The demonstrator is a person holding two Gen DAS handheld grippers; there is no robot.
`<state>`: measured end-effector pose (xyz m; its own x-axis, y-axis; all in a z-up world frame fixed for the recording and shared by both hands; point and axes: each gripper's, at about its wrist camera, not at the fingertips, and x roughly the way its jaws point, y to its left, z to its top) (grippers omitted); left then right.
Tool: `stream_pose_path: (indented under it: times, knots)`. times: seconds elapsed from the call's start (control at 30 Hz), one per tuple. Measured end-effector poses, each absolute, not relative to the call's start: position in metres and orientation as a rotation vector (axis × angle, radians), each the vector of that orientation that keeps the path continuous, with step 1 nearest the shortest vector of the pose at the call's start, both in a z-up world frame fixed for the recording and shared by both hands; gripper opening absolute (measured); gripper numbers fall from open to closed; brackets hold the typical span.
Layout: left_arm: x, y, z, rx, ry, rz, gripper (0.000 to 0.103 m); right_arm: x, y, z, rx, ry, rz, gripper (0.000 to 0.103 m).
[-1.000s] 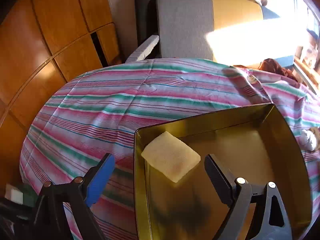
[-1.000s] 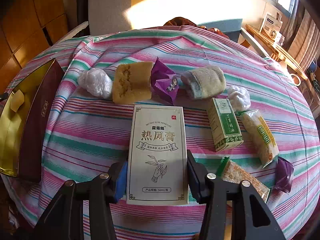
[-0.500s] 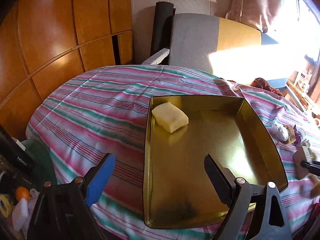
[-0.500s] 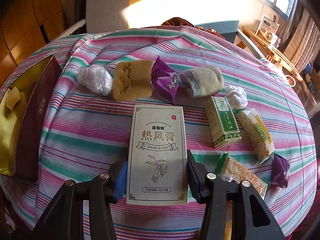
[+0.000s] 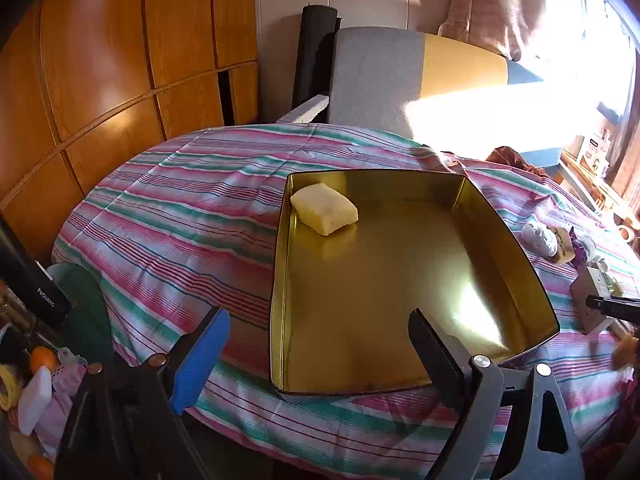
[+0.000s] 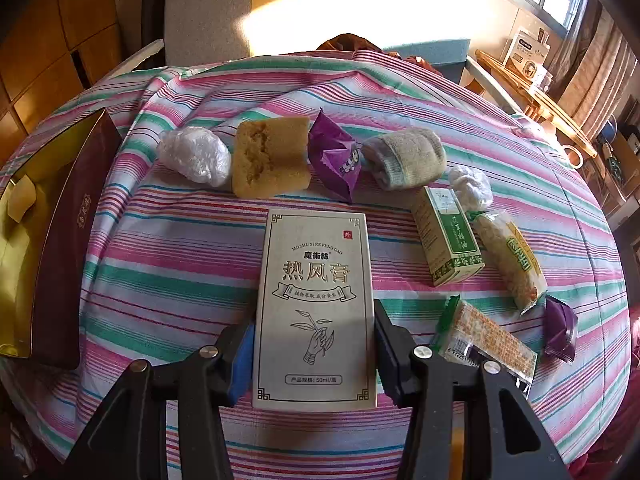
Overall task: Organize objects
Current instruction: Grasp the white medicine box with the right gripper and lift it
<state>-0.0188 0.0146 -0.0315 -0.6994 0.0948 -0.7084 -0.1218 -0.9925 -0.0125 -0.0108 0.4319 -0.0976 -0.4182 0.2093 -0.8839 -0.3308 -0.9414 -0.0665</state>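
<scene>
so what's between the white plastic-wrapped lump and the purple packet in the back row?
A yellow sponge block, seen in the right wrist view. It fills the gap between the white wrapped lump and the purple packet.

A striped cloth [image 6: 168, 240] is spread over the table; a tin [image 5: 500, 232], boxes [image 6: 446, 236], packets [image 6: 334, 152] and sponge [image 6: 270, 156] are laid on it.

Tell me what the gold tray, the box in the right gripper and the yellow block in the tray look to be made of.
Gold tray: likely thin metal with a glossy finish; it mirrors sunlight and the block.
Box: matte printed cardboard, with crisp flat edges, clamped in the right gripper.
Yellow block: probably sponge or foam; soft, dull, rounded corners.
</scene>
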Motion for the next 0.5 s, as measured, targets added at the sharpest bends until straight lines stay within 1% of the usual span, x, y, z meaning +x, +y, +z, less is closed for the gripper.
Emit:
stream_pose_path:
  times: [0.23,0.4,0.5]
  knots:
    - [-0.019,0.012,-0.036,-1.171,0.046,2.778,0.091,-0.012,0.409,-0.088,-1.485,0.207,2.430,0.051]
    - [-0.020,0.007,-0.040,-1.187,0.037,2.782,0.091,-0.019,0.379,-0.053,-1.420,0.232,2.543,0.051]
    - [-0.020,0.002,-0.041,-1.191,0.015,2.785,0.091,-0.030,0.345,-0.029,-1.393,0.227,2.648,0.051]
